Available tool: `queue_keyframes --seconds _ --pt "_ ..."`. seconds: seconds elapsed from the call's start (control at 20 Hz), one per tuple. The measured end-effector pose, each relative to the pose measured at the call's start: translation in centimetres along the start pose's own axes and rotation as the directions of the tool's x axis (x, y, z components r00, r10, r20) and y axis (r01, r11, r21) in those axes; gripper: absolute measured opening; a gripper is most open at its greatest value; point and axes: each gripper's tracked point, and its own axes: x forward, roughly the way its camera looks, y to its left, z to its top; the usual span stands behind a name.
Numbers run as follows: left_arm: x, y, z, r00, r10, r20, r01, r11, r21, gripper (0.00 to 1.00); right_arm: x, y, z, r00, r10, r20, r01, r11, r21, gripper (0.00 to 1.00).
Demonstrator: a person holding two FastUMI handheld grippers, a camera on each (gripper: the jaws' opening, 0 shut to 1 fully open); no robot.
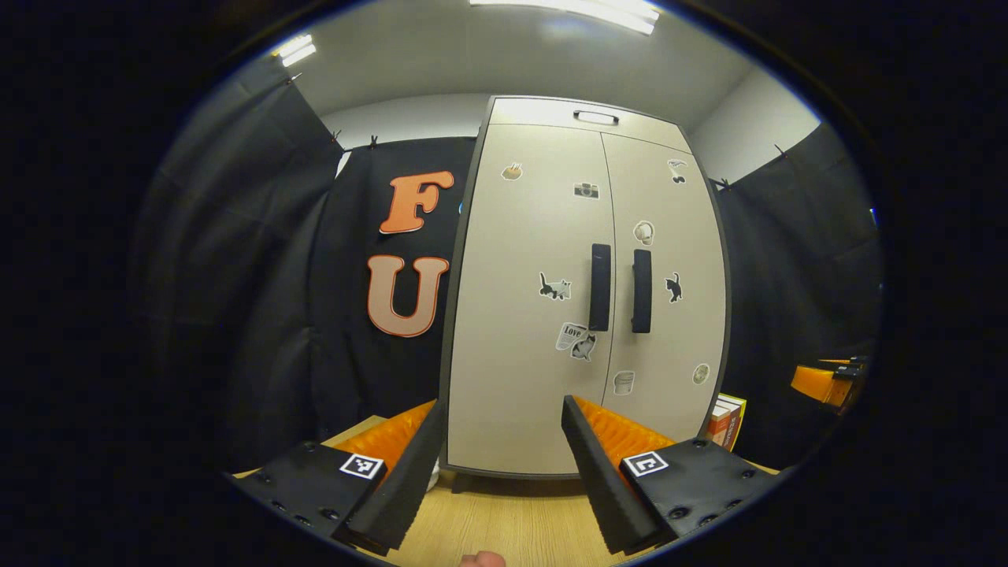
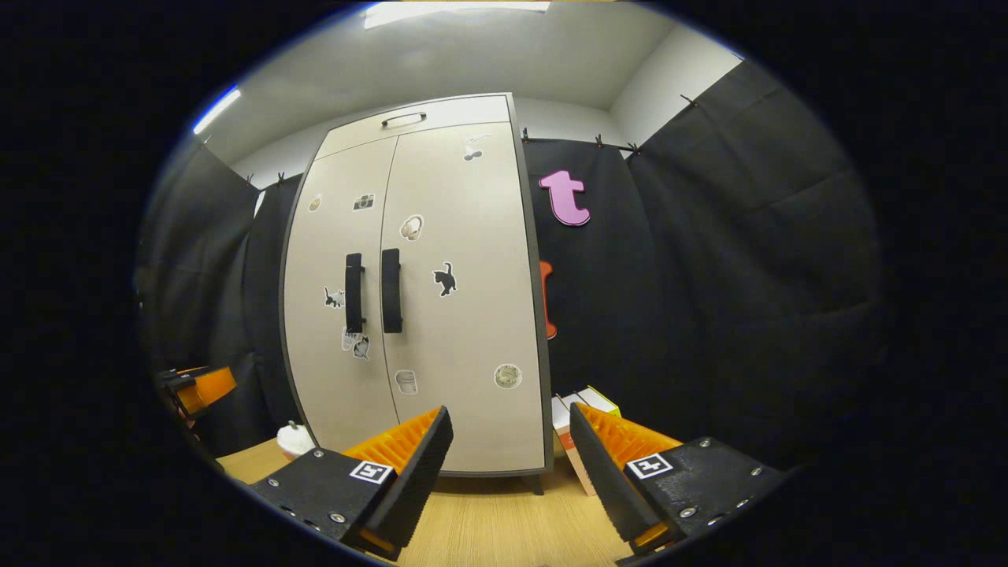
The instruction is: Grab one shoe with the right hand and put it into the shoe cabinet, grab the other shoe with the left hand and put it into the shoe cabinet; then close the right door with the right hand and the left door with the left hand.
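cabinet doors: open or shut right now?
Shut. In both views the shoe cabinet has its two doors flush, meeting at the centre seam with the handles side by side. Both claws, left and right, open and empty.

The pale grey two-door shoe cabinet (image 1: 535, 315) stands shut, so its inside and any shoes are hidden. A small white object (image 2: 294, 439) at its lower left corner is too blurred to name. The orange and white box (image 1: 726, 420) is half hidden behind the cabinet's right side. The small stickers (image 1: 579, 341) on the doors are too tiny to make out
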Motion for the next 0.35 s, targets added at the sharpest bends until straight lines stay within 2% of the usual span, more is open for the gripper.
queue_keyframes --seconds 0.35 --pt "0.38 -0.25 -0.20 1.000 -0.013 -0.014 0.013 1.000 -0.009 0.95 0.00 -0.28 0.19 1.000 -0.008 0.008 0.008 1.000 0.004 0.92"
